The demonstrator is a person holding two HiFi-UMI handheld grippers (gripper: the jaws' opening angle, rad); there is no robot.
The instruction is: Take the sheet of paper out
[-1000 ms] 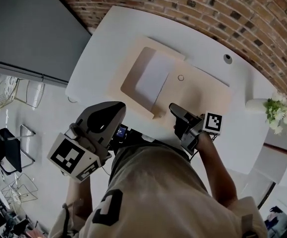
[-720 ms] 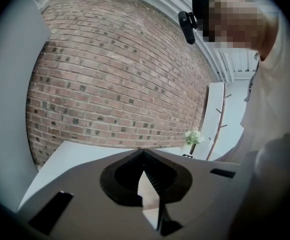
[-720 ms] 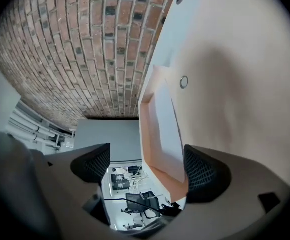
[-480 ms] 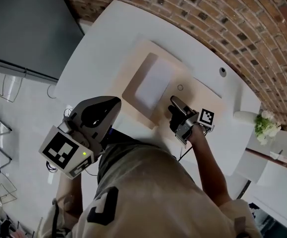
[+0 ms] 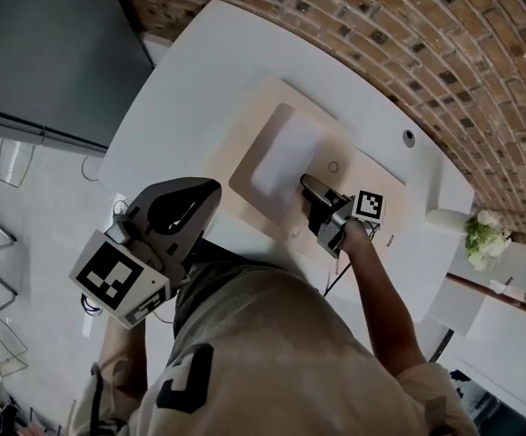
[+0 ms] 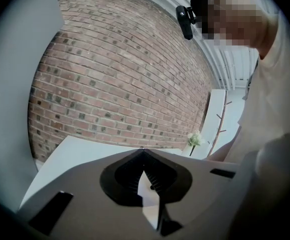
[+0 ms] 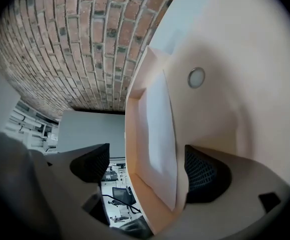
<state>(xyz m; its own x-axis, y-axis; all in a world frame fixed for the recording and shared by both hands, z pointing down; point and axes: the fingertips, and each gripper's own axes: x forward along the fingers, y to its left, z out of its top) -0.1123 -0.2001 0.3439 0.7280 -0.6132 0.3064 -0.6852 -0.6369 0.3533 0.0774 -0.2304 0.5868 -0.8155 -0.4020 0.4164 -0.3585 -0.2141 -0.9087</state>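
A tan paper envelope lies open on the white table, with a white sheet of paper resting in its open pocket. My right gripper sits low at the sheet's near corner, jaws wide open. In the right gripper view the sheet and the envelope's edge run between the two pads, which do not press on them. My left gripper hangs off the table's near edge, by the person's body, shut and empty. Its view shows only the brick wall and the table top.
A round button clasp sits on the envelope beside the sheet. The table has a cable hole at the back and a small flower vase at the right end. A brick wall runs behind, with a dark panel at left.
My right gripper has moved forward and down onto the envelope, up to the sheet's near corner. The left gripper shifted slightly and stayed off the table.
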